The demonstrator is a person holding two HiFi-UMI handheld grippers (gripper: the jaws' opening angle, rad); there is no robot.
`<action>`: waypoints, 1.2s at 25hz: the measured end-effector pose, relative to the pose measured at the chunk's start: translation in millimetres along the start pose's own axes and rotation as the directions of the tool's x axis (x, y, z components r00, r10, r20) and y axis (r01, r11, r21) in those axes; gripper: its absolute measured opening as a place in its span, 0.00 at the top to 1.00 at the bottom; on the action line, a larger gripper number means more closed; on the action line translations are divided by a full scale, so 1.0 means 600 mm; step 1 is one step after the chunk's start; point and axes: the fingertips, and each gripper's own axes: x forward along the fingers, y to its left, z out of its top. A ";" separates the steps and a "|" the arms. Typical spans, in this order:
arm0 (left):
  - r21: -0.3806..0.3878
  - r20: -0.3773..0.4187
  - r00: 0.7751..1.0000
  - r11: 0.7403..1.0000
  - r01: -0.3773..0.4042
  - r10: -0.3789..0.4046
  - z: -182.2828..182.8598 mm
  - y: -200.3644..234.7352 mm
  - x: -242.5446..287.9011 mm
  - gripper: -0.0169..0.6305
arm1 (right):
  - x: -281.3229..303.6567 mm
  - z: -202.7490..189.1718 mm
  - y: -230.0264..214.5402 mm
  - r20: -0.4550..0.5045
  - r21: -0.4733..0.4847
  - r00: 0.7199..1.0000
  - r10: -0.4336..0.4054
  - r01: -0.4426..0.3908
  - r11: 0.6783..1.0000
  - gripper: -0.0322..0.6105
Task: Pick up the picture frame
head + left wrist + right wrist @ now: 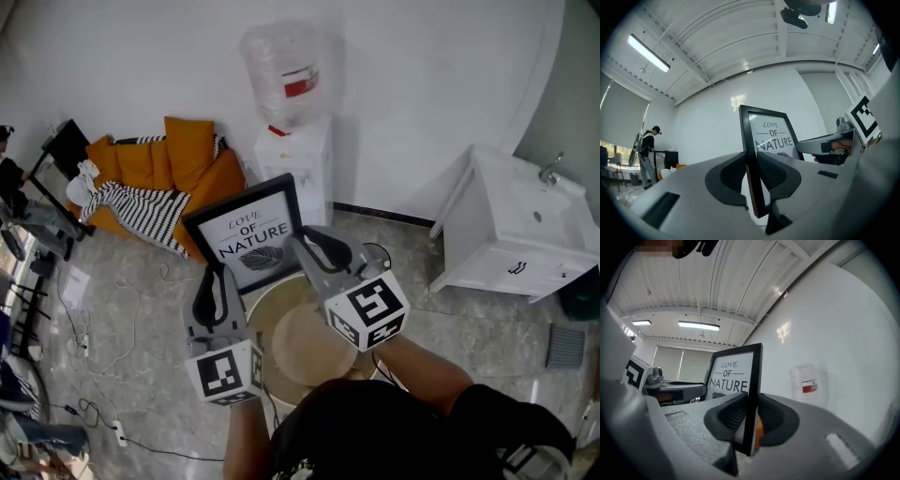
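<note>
Grey tiled floor (pixel 141 314), white wall (pixel 422 84), round worktop (pixel 305 349) below. Picture frame (pixel 248 232) held above the worktop's far edge, upright, long axis vertical, print facing the person. Left tool (pixel 218 281) pinches its left edge, right tool (pixel 314 246) pinches its right edge.

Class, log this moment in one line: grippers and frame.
left gripper: shut on picture frame left edge | right gripper: shut on its right edge | frame: upright over round table
</note>
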 end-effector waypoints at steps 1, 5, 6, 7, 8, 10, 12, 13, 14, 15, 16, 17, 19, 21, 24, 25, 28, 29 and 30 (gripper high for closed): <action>-0.003 0.008 1.000 1.000 0.004 -0.004 0.005 -0.001 -0.002 0.84 | -0.002 0.005 0.000 0.004 -0.003 1.000 0.002 -0.002 1.000 0.85; 0.010 0.043 0.999 1.000 0.007 -0.008 0.027 -0.006 -0.010 0.84 | -0.013 0.024 0.002 0.032 -0.007 0.999 -0.009 0.009 1.000 0.85; 0.009 0.047 0.999 1.000 0.008 -0.009 0.030 -0.007 -0.012 0.84 | -0.016 0.028 0.002 0.038 -0.010 0.999 -0.011 0.011 1.000 0.85; 0.004 0.050 0.999 1.000 0.009 -0.009 0.031 -0.007 -0.012 0.84 | -0.018 0.032 0.002 0.044 -0.014 0.999 -0.013 0.014 1.000 0.85; -0.003 0.050 0.999 1.000 0.010 -0.010 0.032 -0.008 -0.013 0.84 | -0.020 0.035 0.002 0.049 -0.019 0.999 -0.015 0.016 1.000 0.85; -0.005 0.052 0.999 1.000 0.008 -0.008 0.036 -0.009 -0.014 0.84 | -0.023 0.040 0.003 0.057 -0.026 0.998 -0.018 0.019 0.999 0.85; -0.001 0.055 0.998 1.000 0.010 -0.010 0.040 -0.010 -0.016 0.84 | -0.025 0.043 0.004 0.059 -0.027 0.998 -0.023 0.025 0.999 0.85; -0.002 0.054 0.998 1.000 0.012 -0.012 0.040 -0.011 -0.016 0.84 | -0.026 0.044 0.004 0.059 -0.027 0.998 -0.027 0.028 0.999 0.85; -0.004 0.052 0.999 1.000 0.013 -0.013 0.040 -0.011 -0.016 0.84 | -0.026 0.045 0.004 0.059 -0.027 0.998 -0.030 0.032 0.999 0.85; -0.007 0.052 0.999 1.000 0.013 -0.012 0.040 -0.012 -0.017 0.84 | -0.027 0.046 0.004 0.058 -0.028 0.998 -0.032 0.034 0.999 0.85; -0.009 0.054 0.998 1.000 0.012 -0.011 0.040 -0.011 -0.017 0.84 | -0.028 0.046 0.004 0.058 -0.029 0.998 -0.033 0.035 0.999 0.85; -0.009 0.056 0.998 1.000 0.012 -0.011 0.040 -0.011 -0.017 0.84 | -0.027 0.046 0.004 0.058 -0.029 0.998 -0.034 0.036 0.999 0.85; -0.009 0.058 0.998 1.000 0.012 -0.012 0.039 -0.010 -0.015 0.84 | -0.026 0.045 0.004 0.059 -0.026 0.998 -0.035 0.037 0.999 0.85; -0.010 0.057 0.998 1.000 0.012 -0.012 0.038 -0.009 -0.014 0.84 | -0.026 0.044 0.005 0.060 -0.025 0.998 -0.037 0.039 0.999 0.85; -0.007 0.053 0.999 1.000 0.012 -0.012 0.036 -0.011 -0.014 0.84 | -0.026 0.042 0.003 0.058 -0.027 0.998 -0.039 0.040 0.999 0.85; -0.006 0.053 0.999 1.000 0.012 -0.012 0.036 -0.010 -0.014 0.84 | -0.025 0.042 0.003 0.058 -0.027 0.998 -0.040 0.041 0.999 0.85; -0.007 0.048 0.999 1.000 0.013 -0.013 0.036 -0.009 -0.014 0.84 | -0.023 0.043 0.004 0.059 -0.028 0.997 -0.041 0.043 0.999 0.85; -0.008 0.044 0.999 1.000 0.015 -0.015 0.035 -0.009 -0.013 0.84 | -0.024 0.043 0.004 0.060 -0.029 0.997 -0.042 0.044 0.999 0.85; -0.007 0.041 0.999 1.000 0.017 -0.016 0.035 -0.009 -0.013 0.84 | -0.024 0.042 0.004 0.061 -0.030 0.997 -0.042 0.044 0.999 0.85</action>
